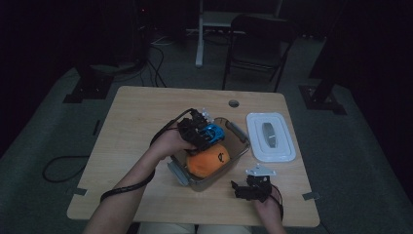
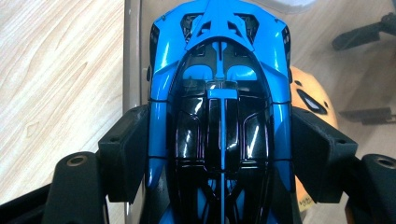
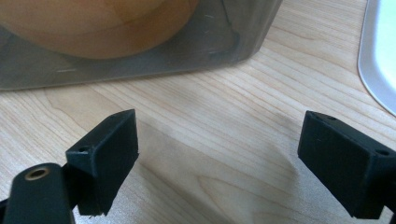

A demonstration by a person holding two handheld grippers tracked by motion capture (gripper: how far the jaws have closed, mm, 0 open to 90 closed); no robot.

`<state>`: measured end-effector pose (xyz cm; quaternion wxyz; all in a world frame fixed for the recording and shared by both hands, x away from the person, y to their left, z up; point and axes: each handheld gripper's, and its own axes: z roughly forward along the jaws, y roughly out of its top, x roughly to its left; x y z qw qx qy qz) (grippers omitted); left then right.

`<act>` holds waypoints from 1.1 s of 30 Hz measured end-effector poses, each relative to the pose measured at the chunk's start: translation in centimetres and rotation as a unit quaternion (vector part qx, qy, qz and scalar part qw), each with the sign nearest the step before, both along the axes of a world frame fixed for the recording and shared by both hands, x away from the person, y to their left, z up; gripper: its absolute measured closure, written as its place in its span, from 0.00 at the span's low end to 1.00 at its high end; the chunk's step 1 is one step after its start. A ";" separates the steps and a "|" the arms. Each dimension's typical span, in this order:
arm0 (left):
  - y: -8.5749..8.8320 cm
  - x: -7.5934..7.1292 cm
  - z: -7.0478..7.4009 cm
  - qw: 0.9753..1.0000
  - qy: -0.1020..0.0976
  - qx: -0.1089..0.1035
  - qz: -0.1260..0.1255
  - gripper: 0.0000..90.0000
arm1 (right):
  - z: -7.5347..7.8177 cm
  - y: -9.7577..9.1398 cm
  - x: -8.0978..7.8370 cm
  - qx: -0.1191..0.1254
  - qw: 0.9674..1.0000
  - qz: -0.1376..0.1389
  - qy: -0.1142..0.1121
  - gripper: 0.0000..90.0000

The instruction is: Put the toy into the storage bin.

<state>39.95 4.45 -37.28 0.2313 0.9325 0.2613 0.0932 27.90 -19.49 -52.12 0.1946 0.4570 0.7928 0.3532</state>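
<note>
From above, the left gripper (image 1: 200, 132) holds a blue toy car (image 1: 213, 133) over the far end of the clear container (image 1: 240, 151), beside the orange ball (image 1: 208, 162). Its own view shows both jaws clamped on the car's flanks, the nose cut off. The right gripper (image 1: 251, 187) rests on the worktop (image 1: 136, 117) near the container, jaws wide apart and empty.

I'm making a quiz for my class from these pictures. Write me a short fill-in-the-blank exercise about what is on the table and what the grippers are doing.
1. The left gripper is shut on a blue and black toy ____.
2. It holds that toy over a clear plastic box, in which lies a soft toy of the colour ____.
3. The white lid lies on the table to the ____ of the box in the high view.
4. The jaws of the right gripper stand ____, with nothing between them.

Missing words: car; orange; right; open
</note>
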 end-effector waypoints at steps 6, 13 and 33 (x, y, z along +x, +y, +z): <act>-0.2 0.4 -1.1 1.000 0.008 -0.004 0.003 0.32 | 0.0 0.0 0.0 0.001 1.000 0.003 0.001 0.13; -0.5 0.2 -1.6 1.000 0.002 0.002 0.000 0.32 | 0.0 -0.1 0.0 0.007 1.000 0.005 0.003 0.13; 2.4 -1.0 0.1 0.999 0.002 -0.045 -0.007 0.14 | 0.0 0.0 0.0 0.007 1.000 0.005 0.005 0.13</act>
